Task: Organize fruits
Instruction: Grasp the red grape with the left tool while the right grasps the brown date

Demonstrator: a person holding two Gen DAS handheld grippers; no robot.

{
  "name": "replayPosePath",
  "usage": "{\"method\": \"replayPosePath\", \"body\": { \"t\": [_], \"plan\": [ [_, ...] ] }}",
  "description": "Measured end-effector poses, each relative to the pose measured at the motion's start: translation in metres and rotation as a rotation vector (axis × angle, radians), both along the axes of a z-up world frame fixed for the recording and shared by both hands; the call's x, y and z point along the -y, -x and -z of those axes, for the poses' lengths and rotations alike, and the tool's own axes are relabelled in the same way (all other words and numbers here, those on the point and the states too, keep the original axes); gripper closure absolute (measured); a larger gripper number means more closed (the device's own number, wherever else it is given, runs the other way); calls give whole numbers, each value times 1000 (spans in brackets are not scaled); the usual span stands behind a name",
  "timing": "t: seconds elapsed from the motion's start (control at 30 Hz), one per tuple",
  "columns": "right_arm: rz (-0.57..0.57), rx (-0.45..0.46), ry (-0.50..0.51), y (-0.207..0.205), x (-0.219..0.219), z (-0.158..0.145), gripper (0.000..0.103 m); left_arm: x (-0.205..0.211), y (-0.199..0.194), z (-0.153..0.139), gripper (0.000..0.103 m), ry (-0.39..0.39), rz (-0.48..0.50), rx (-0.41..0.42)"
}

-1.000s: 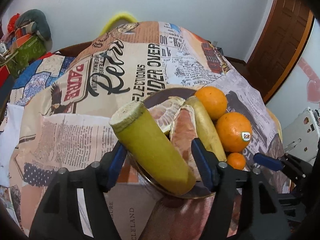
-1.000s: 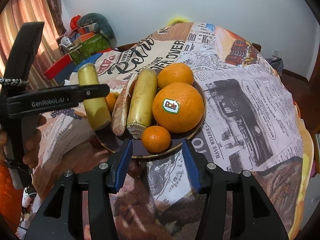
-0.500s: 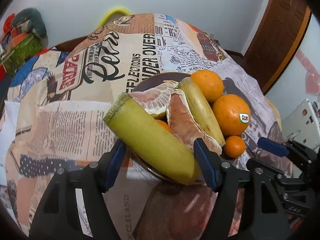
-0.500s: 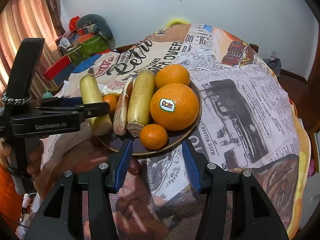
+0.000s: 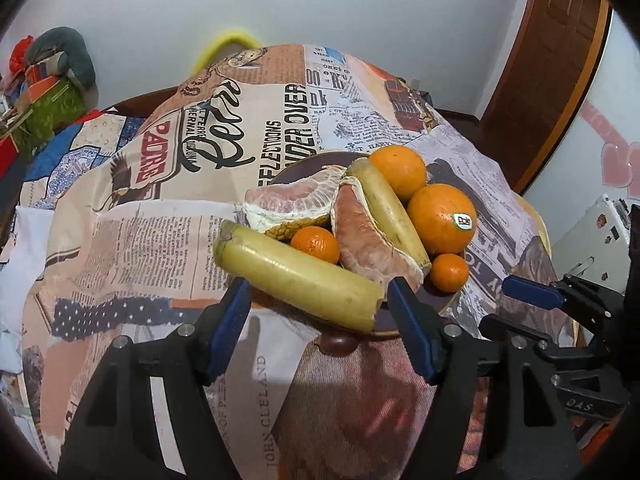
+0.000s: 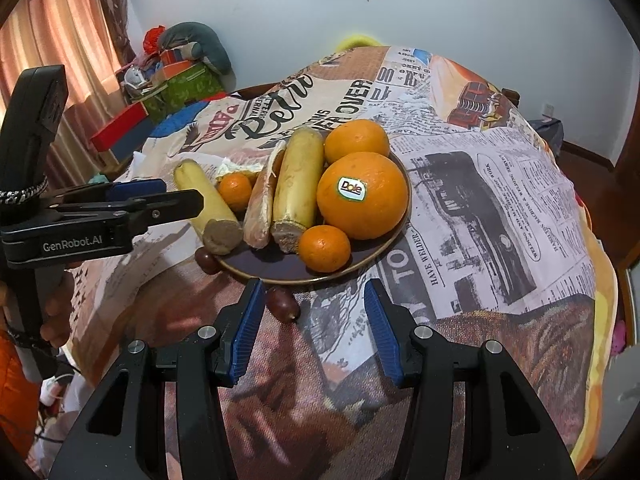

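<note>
Banana now tipped flat onto plate edge, clear of left gripper pads; jaws spread, empty. Right gripper parted, grasping nothing. Placement looks done; two dates on cloth remain.

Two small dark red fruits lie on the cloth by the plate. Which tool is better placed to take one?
Right. The right tool is open and empty, a small dark red oval fruit just beside its finger. The open left tool has the cut yellow banana between its jaws.
</note>
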State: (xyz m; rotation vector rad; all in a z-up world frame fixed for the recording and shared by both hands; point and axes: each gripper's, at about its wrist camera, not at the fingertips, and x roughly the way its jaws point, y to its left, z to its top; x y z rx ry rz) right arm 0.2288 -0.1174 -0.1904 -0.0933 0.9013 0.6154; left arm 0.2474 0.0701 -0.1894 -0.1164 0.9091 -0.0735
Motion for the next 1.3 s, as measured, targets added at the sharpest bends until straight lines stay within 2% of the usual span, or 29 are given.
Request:
{"method": "replayPosePath", "body": {
  "t": [0.27,0.33,0.47,0.6,0.67,0.8,0.97,1.03,1.1,1.3],
  "plan": [
    [-8,-28,-3,5,-1,10,55,-3,22,17,33,-10,-7,-20],
    [-17,-39,-5,6,-3,14,55,-3,23,22,36,-5,-2,-29],
    [-39,-46,3,6,-11,19,55,1,23,34,58,24,25,-57],
    [-53,-53,4,4,-17,24,57,6,18,42,65,24,44,-70],
    [-62,-56,7,3,-20,26,62,9,15,44,66,21,52,-72],
    [-71,-49,17,1,-26,28,64,12,9,47,66,10,67,-77],
    [-62,-53,7,-2,-25,30,84,18,10,50,66,-26,78,-70],
    [-66,-53,2,-1,-25,29,84,19,11,50,67,-31,80,-66],
    [-67,-48,6,1,-25,29,85,19,11,51,75,-31,81,-65],
    [-61,-56,-6,3,-21,26,85,19,11,50,76,-37,76,-60]
  ]
}}
